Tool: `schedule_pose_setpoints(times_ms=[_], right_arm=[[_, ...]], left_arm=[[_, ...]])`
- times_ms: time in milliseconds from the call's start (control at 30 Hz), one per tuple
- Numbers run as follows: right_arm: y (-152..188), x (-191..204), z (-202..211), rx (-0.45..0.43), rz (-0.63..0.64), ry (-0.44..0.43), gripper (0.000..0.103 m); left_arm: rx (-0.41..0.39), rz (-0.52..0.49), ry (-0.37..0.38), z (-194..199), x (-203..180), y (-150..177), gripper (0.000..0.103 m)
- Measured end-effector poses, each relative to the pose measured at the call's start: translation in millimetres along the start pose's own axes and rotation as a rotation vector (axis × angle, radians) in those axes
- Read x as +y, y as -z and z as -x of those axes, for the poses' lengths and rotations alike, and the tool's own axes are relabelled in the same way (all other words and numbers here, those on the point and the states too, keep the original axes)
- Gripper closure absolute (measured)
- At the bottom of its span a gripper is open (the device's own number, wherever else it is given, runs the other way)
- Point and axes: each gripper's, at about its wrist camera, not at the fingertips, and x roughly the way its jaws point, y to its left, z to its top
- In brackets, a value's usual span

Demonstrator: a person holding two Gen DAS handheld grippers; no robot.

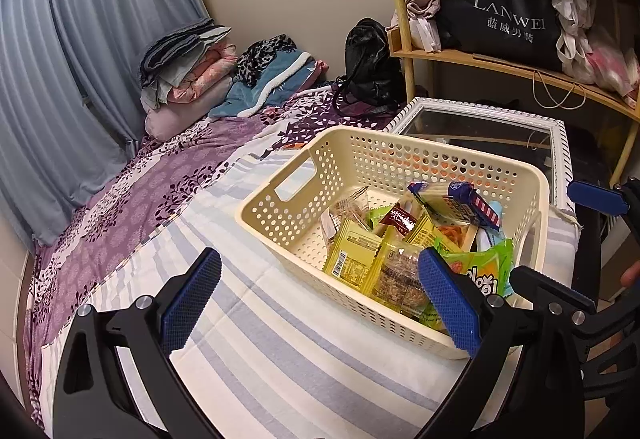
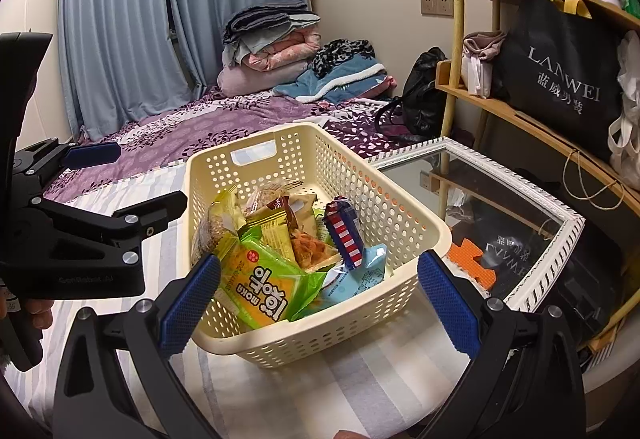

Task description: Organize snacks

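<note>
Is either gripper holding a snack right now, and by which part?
Nothing is held. The left gripper and right gripper are both open and empty beside the basket.

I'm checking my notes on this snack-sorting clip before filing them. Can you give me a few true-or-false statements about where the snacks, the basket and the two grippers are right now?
1. The snack packets lie inside the cream basket. True.
2. The left gripper is shut on a packet. False: its jaws stand wide apart and hold nothing.
3. The basket stands on the striped cloth. True.
4. The green packet lies on the cloth outside the basket. False: it is in the basket, at its near end.
5. The right gripper is open. True.
6. The basket sits on the wooden shelf. False: it is on the bed, beside the framed mirror.
</note>
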Motion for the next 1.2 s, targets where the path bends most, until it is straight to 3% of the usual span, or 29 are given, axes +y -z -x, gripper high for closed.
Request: schedule_pose_setpoints(times_ms=[1200], right_arm=[[1.5, 1.6, 0.0, -0.003, 0.014, -0.001, 0.005]], left_arm=[[-0.015, -0.037, -0.013, 4.7, -4.5, 4.4, 0.003]])
